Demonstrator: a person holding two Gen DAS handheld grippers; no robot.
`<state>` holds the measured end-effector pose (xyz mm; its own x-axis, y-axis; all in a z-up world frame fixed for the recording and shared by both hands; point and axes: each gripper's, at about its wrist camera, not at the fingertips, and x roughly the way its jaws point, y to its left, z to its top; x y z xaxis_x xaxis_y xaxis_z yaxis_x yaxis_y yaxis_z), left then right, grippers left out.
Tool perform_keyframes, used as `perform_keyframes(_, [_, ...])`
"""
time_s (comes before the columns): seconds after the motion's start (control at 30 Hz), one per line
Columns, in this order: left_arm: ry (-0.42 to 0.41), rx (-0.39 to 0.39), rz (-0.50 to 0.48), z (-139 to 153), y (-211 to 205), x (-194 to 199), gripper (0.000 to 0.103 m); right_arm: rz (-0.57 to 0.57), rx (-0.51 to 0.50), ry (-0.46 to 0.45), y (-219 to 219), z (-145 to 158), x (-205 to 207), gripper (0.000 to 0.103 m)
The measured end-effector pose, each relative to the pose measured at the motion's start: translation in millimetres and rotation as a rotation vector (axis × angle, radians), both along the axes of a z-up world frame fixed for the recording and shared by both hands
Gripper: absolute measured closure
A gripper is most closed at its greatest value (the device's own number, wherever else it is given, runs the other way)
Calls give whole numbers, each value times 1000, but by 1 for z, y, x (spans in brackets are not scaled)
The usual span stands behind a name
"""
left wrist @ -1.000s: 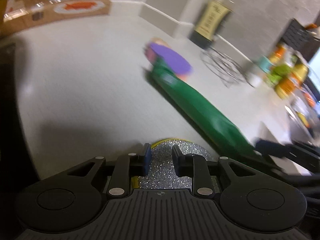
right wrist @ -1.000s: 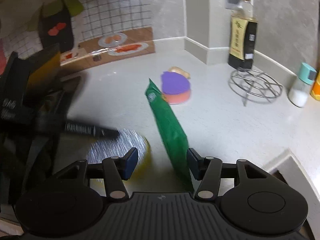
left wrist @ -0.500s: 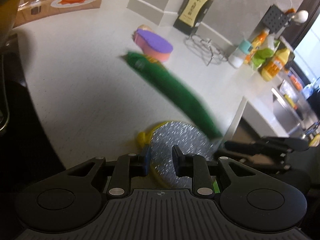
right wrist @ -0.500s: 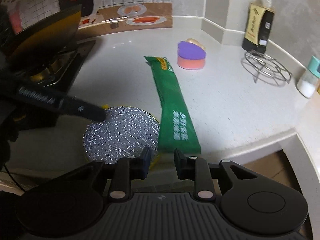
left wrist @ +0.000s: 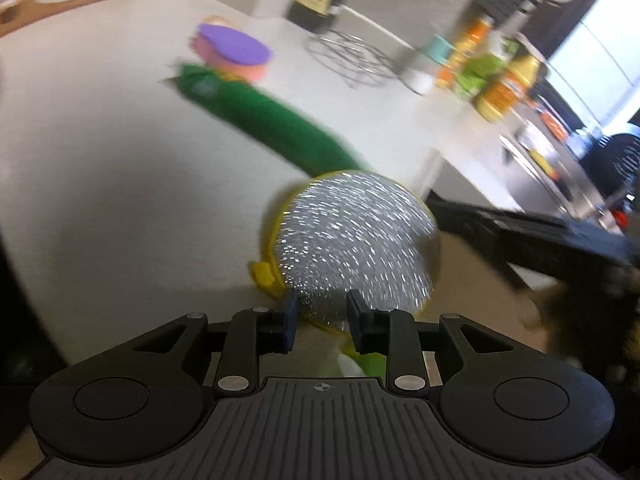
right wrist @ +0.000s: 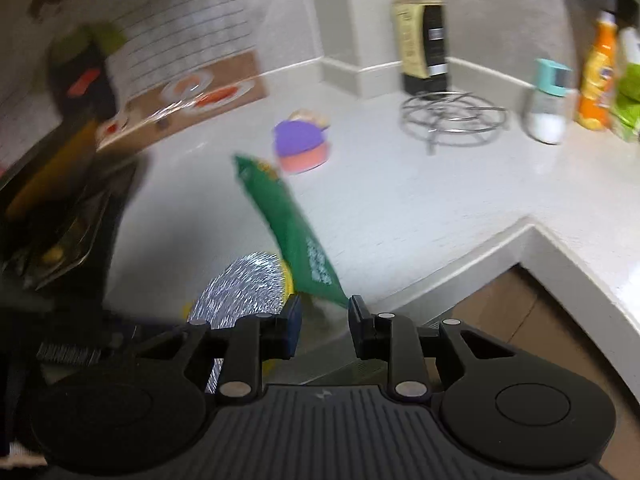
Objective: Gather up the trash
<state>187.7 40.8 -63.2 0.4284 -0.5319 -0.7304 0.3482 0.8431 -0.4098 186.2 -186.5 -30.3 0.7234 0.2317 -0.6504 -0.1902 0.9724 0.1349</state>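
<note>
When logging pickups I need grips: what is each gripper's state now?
Left gripper: jaws just opening, around the round silver glittery yellow-rimmed disc; grip cannot be told.
Right gripper: just closed on the long green plastic packet.

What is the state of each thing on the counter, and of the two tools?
Foil lid: gripped by the left tool, past the counter edge; jaws just opening.
Green packet: twisted on edge, near end between the right tool jaws, which just closed; grip unclear.
Sponge: lying on counter, untouched.
Bottle: upright.
Shaker: upright, capped.
</note>
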Motion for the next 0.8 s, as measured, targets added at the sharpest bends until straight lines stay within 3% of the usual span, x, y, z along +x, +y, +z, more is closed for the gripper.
perform_keyframes(0.2, [-10,27,-6,1,-9,1,74,-109,-26,-55,-17,2,2,77])
perform_keyframes(0.3, [-14,16,-11,3,-9,2,74,-70,21,-90,-20,9,-4,77])
perform_keyframes(0.4, [-23,-16,-5,8,-4,6,74,-16,33,-55,-14,3,1,76])
perform_keyframes(0.53, [-59,-24,40,15,8,16,74,10,-33,30,1,-23,15,77])
perform_keyframes(0.63, [-68,-11,90,17,15,27,74,18,-50,17,6,-27,16,77])
perform_keyframes(0.8, [-63,31,86,13,15,38,74,32,-54,12,6,-28,16,77])
